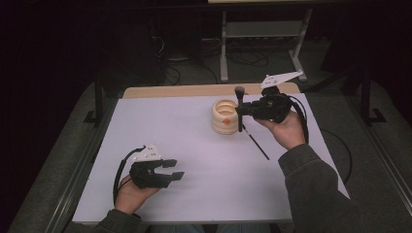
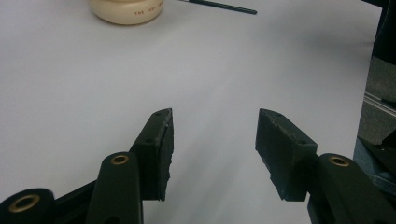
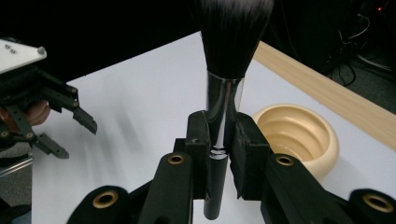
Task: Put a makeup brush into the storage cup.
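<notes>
My right gripper [image 1: 240, 110] is shut on the handle of a black make-up brush [image 1: 239, 94], which it holds upright above the table with the bristles up. In the right gripper view the pads [image 3: 198, 135] clamp the shiny handle of the brush [image 3: 231, 37]. A cream ribbed bowl [image 1: 224, 116] stands just left of it, and the same bowl [image 3: 299, 133] looks empty. A thin black brush [image 1: 256, 141] lies on the sheet beside the bowl. My left gripper [image 1: 176, 170] rests low at the front left, open, with nothing between its jaws [image 2: 213, 140].
A pale sheet [image 1: 194, 160] covers the table, with a wooden strip [image 1: 194, 91] bare along the far edge. Beyond it stand a metal frame's legs [image 1: 223, 43] and floor cables. The bowl [image 2: 127, 9] and thin brush [image 2: 219, 5] lie far ahead of the left gripper.
</notes>
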`<action>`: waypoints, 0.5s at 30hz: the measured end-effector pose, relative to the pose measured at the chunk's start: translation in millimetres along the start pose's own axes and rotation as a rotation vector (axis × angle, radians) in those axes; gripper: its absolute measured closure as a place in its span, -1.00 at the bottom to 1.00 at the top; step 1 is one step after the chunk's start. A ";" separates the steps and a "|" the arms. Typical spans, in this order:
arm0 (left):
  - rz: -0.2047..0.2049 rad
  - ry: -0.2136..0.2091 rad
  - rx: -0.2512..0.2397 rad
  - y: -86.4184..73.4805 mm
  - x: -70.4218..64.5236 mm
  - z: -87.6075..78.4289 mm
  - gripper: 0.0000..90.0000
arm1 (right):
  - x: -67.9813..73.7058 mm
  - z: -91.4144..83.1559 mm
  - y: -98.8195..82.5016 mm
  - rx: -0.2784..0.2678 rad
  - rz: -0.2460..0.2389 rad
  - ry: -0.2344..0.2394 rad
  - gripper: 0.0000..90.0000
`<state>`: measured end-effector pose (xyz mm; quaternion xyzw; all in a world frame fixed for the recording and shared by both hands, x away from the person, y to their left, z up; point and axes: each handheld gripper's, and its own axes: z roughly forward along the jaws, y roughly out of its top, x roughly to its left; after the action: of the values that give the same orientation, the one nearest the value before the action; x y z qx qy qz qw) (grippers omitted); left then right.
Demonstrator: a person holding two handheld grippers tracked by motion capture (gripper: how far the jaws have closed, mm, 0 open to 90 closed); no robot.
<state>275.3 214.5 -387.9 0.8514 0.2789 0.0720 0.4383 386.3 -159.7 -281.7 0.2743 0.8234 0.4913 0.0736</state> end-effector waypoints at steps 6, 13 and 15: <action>-0.009 -0.001 -0.003 0.1 -0.5 0.1 0.00 | -5.4 1.6 8.9 -0.010 0.011 -0.008 0.72; -0.010 0.001 -0.004 0.5 -0.6 0.1 -0.04 | -11.6 3.5 17.3 -0.017 0.017 -0.025 0.72; -0.009 0.000 -0.003 0.8 -0.8 0.0 -0.04 | -14.3 4.8 19.1 -0.021 0.019 -0.031 0.72</action>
<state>274.9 213.7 -387.1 0.8494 0.2826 0.0705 0.4400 407.4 -156.6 -270.0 0.2892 0.8143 0.4961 0.0845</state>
